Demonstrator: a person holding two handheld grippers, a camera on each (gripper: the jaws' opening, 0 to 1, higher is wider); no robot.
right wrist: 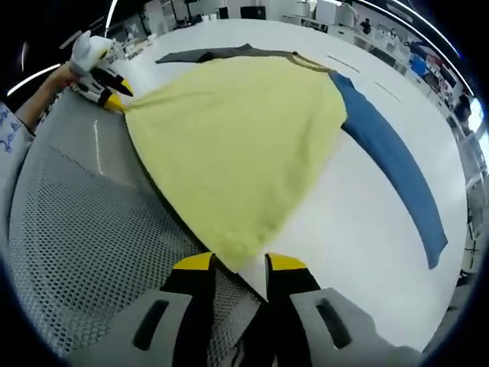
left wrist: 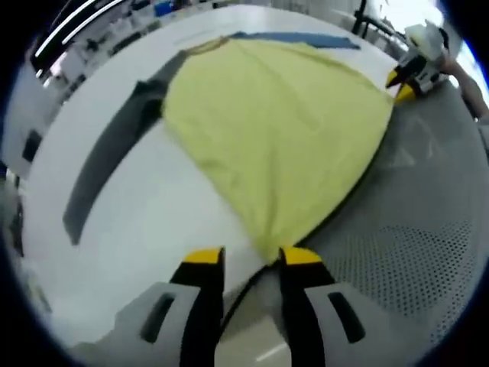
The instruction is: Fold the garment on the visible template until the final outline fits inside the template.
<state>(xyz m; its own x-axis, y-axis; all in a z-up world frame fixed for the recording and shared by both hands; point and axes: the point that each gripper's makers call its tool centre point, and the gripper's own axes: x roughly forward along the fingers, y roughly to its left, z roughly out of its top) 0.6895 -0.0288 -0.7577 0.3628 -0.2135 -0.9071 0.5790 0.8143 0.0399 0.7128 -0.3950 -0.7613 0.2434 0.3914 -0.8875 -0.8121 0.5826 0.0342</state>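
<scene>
A yellow garment [left wrist: 275,130] lies spread on the white table [left wrist: 153,222], with a grey sleeve [left wrist: 114,153] on one side and a blue sleeve [left wrist: 298,38] on the other. My left gripper [left wrist: 252,257] is shut on one hem corner, which is drawn to a point between its yellow-tipped jaws. In the right gripper view the same garment [right wrist: 237,145] runs to my right gripper [right wrist: 240,264], shut on the other hem corner. The hem is stretched between the two. The right gripper [left wrist: 403,84] sits at the far hem corner in the left gripper view, and the left gripper [right wrist: 107,90], held by a hand, sits there in the right gripper view.
A grey perforated surface [left wrist: 412,229] borders the table along the hem side, seen again as the perforated surface [right wrist: 84,229]. The blue sleeve [right wrist: 397,168] and grey sleeve [right wrist: 214,53] stick out past the yellow body. Shelves and benches stand beyond the table.
</scene>
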